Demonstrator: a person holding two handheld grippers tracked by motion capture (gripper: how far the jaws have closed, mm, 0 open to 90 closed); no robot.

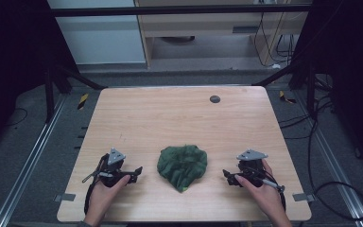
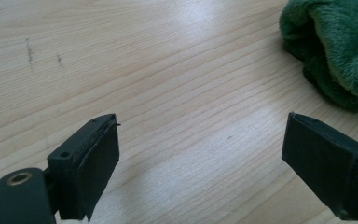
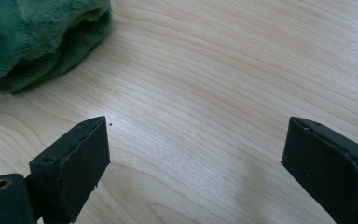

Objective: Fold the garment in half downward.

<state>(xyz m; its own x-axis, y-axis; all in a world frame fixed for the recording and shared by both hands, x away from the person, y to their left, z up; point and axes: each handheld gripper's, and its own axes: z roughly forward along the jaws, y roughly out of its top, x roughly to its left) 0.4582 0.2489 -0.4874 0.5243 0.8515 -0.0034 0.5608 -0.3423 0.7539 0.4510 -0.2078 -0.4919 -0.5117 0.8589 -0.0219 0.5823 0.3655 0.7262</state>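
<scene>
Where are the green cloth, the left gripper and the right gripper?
green cloth (image 1: 182, 165), high view, middle of the crumpled heap.
left gripper (image 1: 138, 170), high view, between the tips of its open jaws.
right gripper (image 1: 225, 174), high view, between its open jaw tips.

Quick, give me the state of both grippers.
Left gripper: open, holding nothing, beside the green cloth.
Right gripper: open, holding nothing, on the cloth's other side.

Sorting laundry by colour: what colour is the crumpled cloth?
Dark green cloth, clearest in the left gripper view.
</scene>
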